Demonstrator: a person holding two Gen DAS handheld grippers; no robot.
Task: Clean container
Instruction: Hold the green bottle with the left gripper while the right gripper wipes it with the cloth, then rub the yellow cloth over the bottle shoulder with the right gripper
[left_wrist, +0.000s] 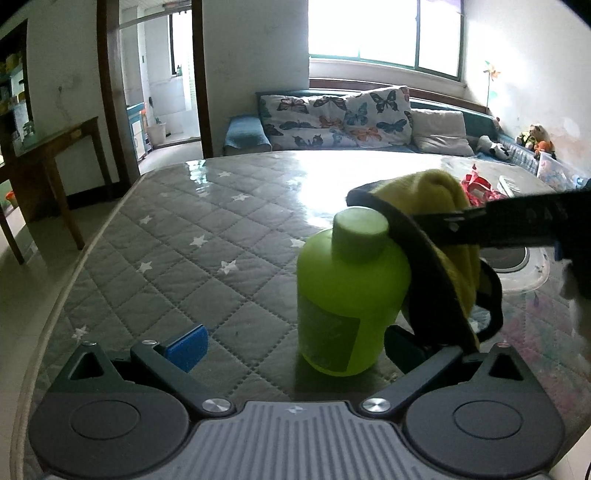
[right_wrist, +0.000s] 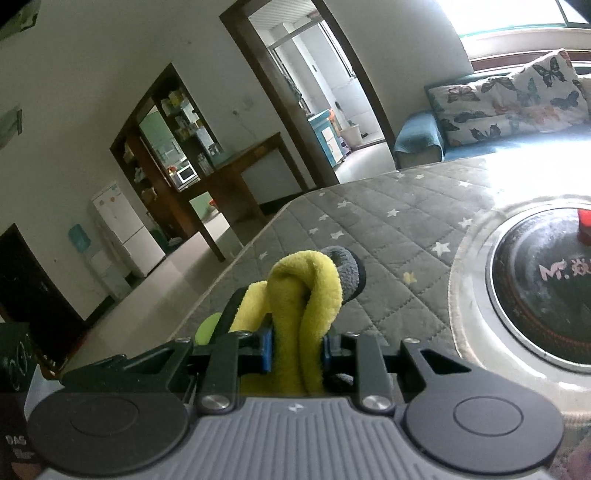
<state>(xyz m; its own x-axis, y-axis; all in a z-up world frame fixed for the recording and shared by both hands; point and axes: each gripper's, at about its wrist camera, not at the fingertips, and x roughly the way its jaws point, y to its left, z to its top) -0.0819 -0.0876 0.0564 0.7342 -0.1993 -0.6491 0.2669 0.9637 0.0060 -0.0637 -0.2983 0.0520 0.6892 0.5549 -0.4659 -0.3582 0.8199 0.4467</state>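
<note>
Standing upright on the quilted worktop (left_wrist: 221, 229), the green container (left_wrist: 347, 291) sits between the wide-spread fingers of the left claw (left_wrist: 295, 350), not pressed by them. Against the container's right shoulder rests a yellow cloth (left_wrist: 458, 236).

From the right wrist, the right claw (right_wrist: 297, 350) pinches that cloth tightly; only a green sliver of the container shows left of it. Wiping seems underway; next, steady the container and rub around it.
</note>
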